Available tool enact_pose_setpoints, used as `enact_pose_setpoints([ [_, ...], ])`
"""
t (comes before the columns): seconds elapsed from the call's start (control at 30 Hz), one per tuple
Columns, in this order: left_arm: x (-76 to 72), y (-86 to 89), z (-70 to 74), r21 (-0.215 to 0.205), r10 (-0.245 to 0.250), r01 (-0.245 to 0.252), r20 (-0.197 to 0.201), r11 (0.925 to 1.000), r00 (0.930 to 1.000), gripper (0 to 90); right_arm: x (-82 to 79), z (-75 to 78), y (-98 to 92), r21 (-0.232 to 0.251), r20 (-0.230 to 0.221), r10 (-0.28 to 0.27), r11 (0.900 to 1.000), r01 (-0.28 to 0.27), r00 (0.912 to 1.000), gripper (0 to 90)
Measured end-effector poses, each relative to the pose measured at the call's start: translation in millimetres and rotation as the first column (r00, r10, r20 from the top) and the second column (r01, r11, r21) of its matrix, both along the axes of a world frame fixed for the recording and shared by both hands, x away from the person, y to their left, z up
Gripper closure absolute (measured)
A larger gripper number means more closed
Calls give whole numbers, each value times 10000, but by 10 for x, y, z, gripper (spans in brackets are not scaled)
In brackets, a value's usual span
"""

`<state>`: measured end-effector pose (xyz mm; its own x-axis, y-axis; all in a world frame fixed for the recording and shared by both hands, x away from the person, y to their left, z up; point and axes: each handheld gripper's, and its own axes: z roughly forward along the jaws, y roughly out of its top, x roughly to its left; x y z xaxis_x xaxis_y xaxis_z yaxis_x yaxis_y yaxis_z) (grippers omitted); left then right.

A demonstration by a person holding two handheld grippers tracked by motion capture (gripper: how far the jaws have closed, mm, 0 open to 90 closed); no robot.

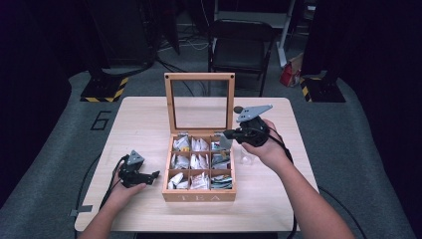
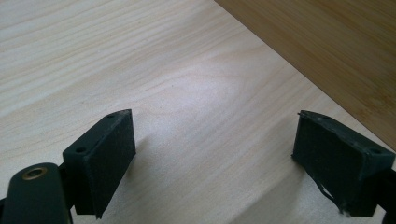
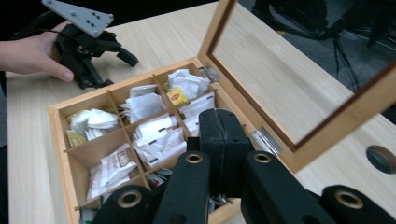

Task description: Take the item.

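An open wooden tea box (image 1: 199,196) stands mid-table, its glass lid (image 1: 200,102) upright at the back. Its compartments hold tea bags (image 1: 199,160). My right gripper (image 1: 228,133) hovers over the box's back right corner, jaws shut with nothing visible between them. In the right gripper view the shut jaws (image 3: 219,116) point at the tea bags (image 3: 156,137) near the lid hinge (image 3: 266,140). My left gripper (image 1: 153,175) rests on the table left of the box, open and empty. Bare table lies between its fingers (image 2: 105,154), with the box wall (image 2: 327,46) just ahead.
A small clear container (image 1: 247,158) sits on the table right of the box, under my right hand. The table (image 1: 144,124) has a round hole (image 3: 382,158) near the lid side. A black chair (image 1: 241,47) stands beyond the far edge.
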<state>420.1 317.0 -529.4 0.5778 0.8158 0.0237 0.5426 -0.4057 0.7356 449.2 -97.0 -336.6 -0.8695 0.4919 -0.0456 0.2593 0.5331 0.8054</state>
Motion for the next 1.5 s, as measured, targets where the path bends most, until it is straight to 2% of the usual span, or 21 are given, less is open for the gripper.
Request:
enact_pose_setpoints([
  [0.2,0,0,0,2,-3,3,0,10000,10000,125,45,4,-107,-14,16,-290,9996,290,9996,900],
  [0.23,0,0,0,5,-4,4,1,10000,10000,125,58,13,-151,-17,-44,-473,9989,473,9989,900],
  [0.77,0,0,0,2,-2,2,-1,10000,10000,125,128,50,-399,-119,92,-1124,9936,1125,9936,900],
  [0.87,0,0,0,1,2,-2,-2,10000,10000,125,138,45,-452,-132,14,-1374,9904,1374,9905,900],
  [1.13,0,0,0,0,1,-1,-2,10000,10000,125,177,43,-553,-160,129,-1518,9882,1520,9883,900],
  [1.5,0,0,0,0,4,-4,0,10000,10000,125,219,-21,-730,-198,98,-2044,9787,2046,9788,900],
])
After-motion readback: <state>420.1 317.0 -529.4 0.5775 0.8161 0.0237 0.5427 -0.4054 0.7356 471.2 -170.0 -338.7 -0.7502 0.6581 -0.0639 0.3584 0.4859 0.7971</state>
